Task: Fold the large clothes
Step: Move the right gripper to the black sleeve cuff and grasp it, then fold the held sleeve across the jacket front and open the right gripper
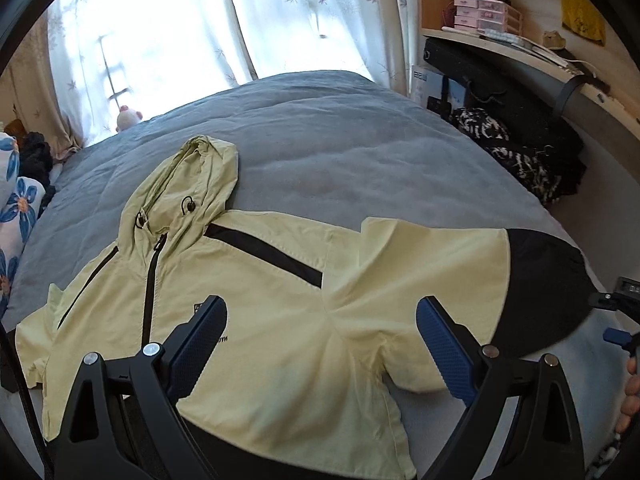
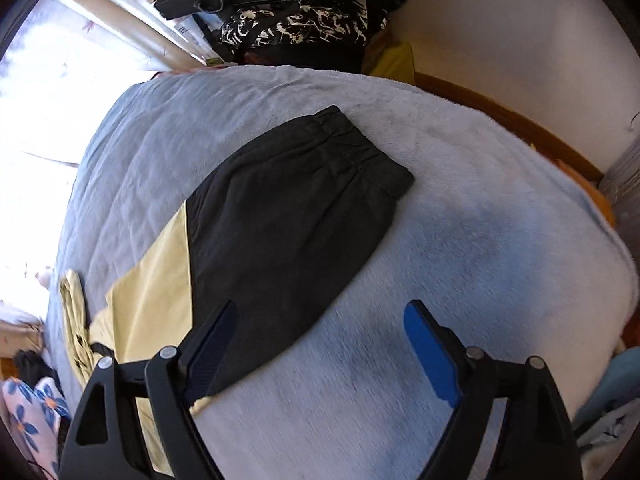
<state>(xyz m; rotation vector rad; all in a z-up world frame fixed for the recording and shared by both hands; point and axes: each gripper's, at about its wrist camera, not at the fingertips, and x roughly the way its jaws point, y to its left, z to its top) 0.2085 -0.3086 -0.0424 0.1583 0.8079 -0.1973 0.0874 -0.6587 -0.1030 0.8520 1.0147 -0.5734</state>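
Left gripper point(image 1: 322, 344) spread wide, grasping nothing, poised over the chest of the pale yellow hooded jacket point(image 1: 256, 320). Right gripper point(image 2: 316, 346) likewise released, hovering above the black sleeve end point(image 2: 288, 216). Jacket laid front-up on the grey bedspread point(image 1: 340, 140), zip closed, near the bed's near edge. One sleeve stretched out sideways across the bedspread, its elastic cuff point(image 2: 360, 144) flat toward the bed's side edge. Hood point(image 1: 196, 184) pointing toward the far edge, below the curtained window point(image 1: 200, 20).

The jacket point(image 1: 256, 320) bears small dark chest lettering (partly hidden, unreadable); nothing else reads.
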